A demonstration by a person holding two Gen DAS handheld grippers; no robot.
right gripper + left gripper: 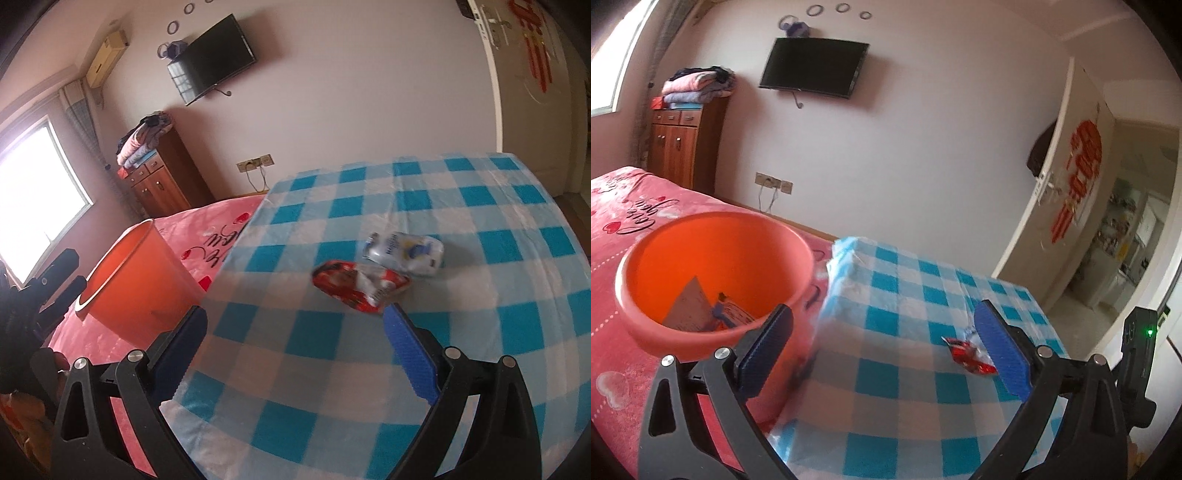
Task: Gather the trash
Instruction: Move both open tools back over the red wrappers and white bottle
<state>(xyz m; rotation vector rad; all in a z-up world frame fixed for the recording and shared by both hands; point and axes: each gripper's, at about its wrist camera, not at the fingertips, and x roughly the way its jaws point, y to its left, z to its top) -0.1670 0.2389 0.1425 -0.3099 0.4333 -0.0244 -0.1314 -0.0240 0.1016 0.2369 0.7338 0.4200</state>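
Wrappers are what you have left to clear: a red wrapper [360, 288] and a crumpled white wrapper [404, 253] lie touching each other on the blue-checked tablecloth [480, 332], well to the right of the orange bin [136, 280]. That bin stands on the pink bedspread [624, 206] just beside the cloth's left edge, and it already holds some paper scraps [698, 306], so you look to be partway through, at the reach for the next piece.

Your right gripper [295, 354] hangs over the cloth with its jaws spread wide and nothing between them; the red wrapper sits just beyond its right blue pad [410, 354]. Your left gripper [886, 354] is likewise wide apart and empty, with one finger in front of the bin's rim and the red wrapper [969, 352] just beside the other.

For the next move, the right side seems the better placed. Shift so the red wrapper falls between the pads, come low to the cloth, and close on the wrapper alone. Both pieces look thin and light, so a pinch could drag the cloth or catch the white one too.
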